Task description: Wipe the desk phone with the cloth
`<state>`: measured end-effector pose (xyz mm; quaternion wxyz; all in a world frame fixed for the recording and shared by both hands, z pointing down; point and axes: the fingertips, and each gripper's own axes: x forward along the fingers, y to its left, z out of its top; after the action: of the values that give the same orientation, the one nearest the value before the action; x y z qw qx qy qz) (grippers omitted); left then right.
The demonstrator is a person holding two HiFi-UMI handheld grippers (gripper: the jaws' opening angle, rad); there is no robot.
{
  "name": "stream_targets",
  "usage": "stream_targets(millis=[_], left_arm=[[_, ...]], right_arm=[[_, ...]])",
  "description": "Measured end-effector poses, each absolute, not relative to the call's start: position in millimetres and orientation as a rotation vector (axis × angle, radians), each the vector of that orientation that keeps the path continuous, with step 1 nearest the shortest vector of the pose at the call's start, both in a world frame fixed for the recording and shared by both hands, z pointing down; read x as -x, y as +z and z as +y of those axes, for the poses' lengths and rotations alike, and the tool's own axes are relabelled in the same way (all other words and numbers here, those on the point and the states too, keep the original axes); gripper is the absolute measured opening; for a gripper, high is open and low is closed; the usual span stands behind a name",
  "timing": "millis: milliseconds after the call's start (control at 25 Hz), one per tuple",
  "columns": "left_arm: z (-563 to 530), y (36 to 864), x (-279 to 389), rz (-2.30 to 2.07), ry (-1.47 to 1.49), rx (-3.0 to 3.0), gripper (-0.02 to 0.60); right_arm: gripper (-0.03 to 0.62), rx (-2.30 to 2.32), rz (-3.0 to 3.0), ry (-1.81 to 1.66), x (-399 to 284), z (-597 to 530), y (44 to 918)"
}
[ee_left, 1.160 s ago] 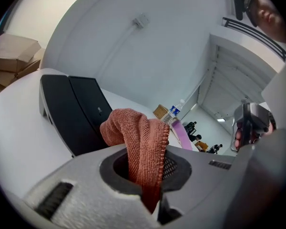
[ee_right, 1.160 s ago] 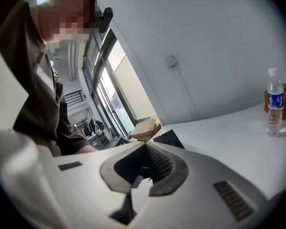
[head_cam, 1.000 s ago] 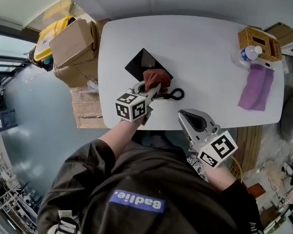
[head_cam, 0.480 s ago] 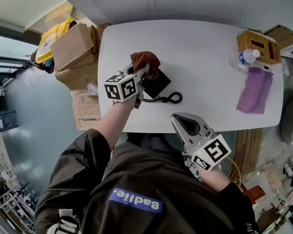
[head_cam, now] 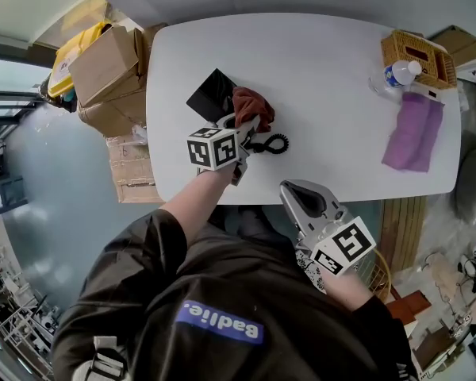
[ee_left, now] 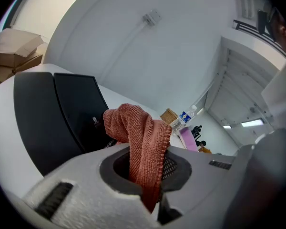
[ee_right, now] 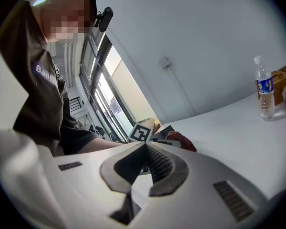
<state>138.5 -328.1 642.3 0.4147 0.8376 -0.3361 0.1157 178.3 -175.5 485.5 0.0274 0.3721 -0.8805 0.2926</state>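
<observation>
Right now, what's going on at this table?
A person is wiping a black desk phone on a white table, using two handheld grippers. The left gripper has its jaws shut on a reddish-brown cloth, which sits bunched against one edge of the phone. The right gripper has its jaws together on nothing and hangs off the table's near edge, taking no part.

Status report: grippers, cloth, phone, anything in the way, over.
Left gripper shut on red cloth, at edge of desk phone. Right gripper shut, empty, held back. Coiled cord beside left gripper, nothing blocking.
</observation>
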Motion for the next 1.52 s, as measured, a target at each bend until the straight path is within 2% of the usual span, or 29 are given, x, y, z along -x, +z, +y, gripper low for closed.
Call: stream_targets(millis=[360, 680, 960, 1520], left_arm=[[-279.4, 652.3, -165.3, -0.763, 0.306, -2.072, 0.032], [-234.8, 593.4, -152.1, -0.662, 0.249, -2.143, 0.032], [-195.4, 527.4, -104.5, -0.576, 0.157, -2.239, 0.032], [-82.9, 459.5, 36.2, -0.437, 0.092, -2.391, 0.032]], right_arm=[[0.028, -1.174, -2.716, 0.907, -179.8, -152.4, 486.2], [0.028, -1.193, -2.763, 0.833, -153.0, -140.7, 453.4], [0.028, -1.191, -2.786, 0.765, -102.3, -119.2, 425.5], [0.028, -1.257, -2.766, 0.659, 34.4, -39.3, 377.3]])
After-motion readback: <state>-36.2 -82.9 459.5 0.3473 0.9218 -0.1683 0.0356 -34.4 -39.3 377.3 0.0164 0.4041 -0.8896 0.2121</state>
